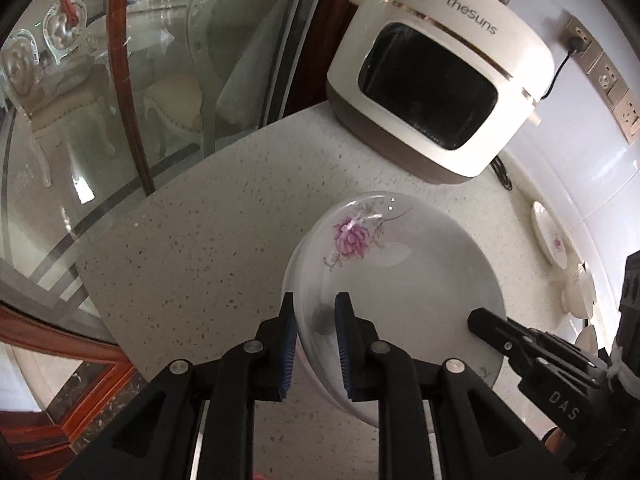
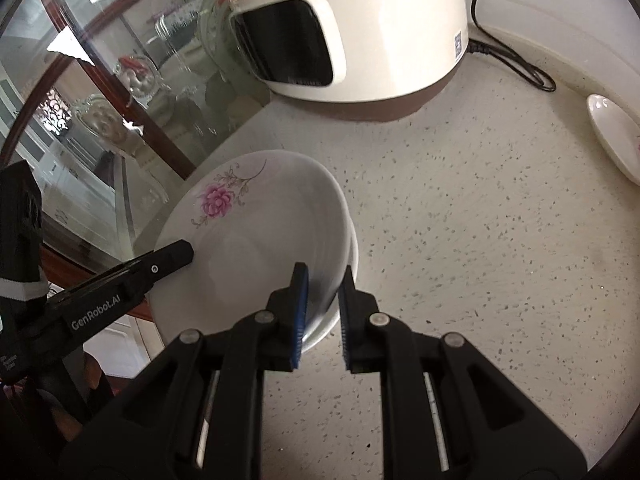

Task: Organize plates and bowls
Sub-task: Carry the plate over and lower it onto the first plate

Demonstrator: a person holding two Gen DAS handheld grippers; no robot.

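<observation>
A white bowl [image 1: 400, 280] with a pink flower painted inside is held by its rim between both grippers, tilted, low over the speckled counter [image 1: 192, 264]. My left gripper [image 1: 316, 316] is shut on the bowl's left rim, one blue pad outside the wall and one inside. In the right wrist view the same bowl [image 2: 260, 240] has my right gripper [image 2: 324, 292] shut on its right rim. The left gripper's fingers [image 2: 176, 254] reach in from the left there. Whether the bowl's foot touches the counter is hidden.
A cream rice cooker [image 1: 440, 80] stands at the back of the counter, its black cord [image 2: 512, 60] running to wall sockets [image 1: 608, 76]. A flowered plate [image 1: 550, 240] and small dishes [image 1: 580, 288] lie at the right. A glass partition [image 1: 120, 120] borders the counter's curved left edge.
</observation>
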